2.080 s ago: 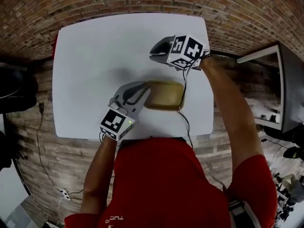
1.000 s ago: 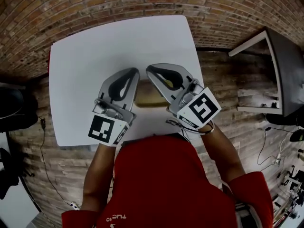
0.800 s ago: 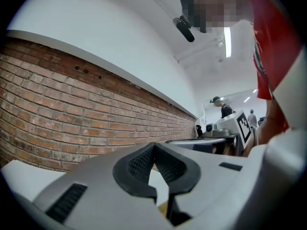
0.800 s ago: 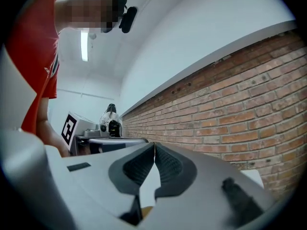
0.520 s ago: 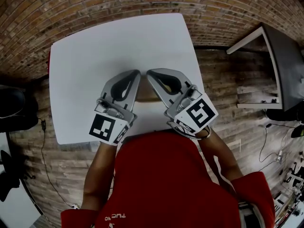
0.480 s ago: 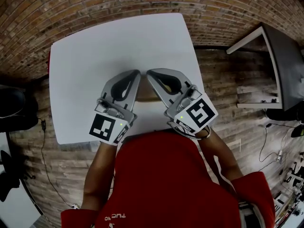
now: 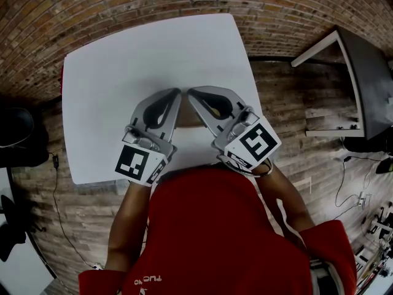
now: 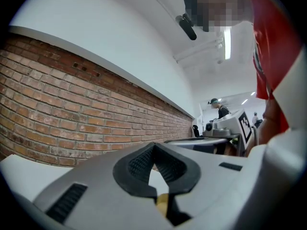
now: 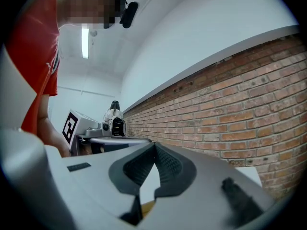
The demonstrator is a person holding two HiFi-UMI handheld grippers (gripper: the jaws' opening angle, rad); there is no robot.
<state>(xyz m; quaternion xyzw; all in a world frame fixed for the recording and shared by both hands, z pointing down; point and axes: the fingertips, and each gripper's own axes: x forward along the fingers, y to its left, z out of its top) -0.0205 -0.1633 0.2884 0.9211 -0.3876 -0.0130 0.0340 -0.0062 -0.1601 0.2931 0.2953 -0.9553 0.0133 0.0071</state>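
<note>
Seeing both grippers side by side over a white table [image 7: 116, 60], tips pointing away from the person and angled in toward each other.

- left gripper [image 7: 176, 91]: fingers pressed together at the tips in its own view, with nothing between the pads. A yellowish sliver shows low down in the gap behind them.
- right gripper [image 7: 190, 91]: same picture, tips meeting and nothing pinched. There is a tan sliver low in the gap.
- The two tips sit just beside each other, nearly touching.
- tan block [image 7: 187, 119]: lies on the table near its front edge, right under and between the two grippers. It is mostly covered by them. One strip shows in the wedge between the bodies, and a bit more through the right gripper's loop. Can't tell whether either gripper rests on it.
- marker cubes: left [image 7: 138, 163], right [image 7: 253, 143], both close to the person's red shirt [image 7: 215, 238].

Around the table: brick floor [image 7: 288, 97], and a dark side table [image 7: 368, 78] well off to the right. Both gripper views look out level at a brick wall [image 8: 72, 109].
</note>
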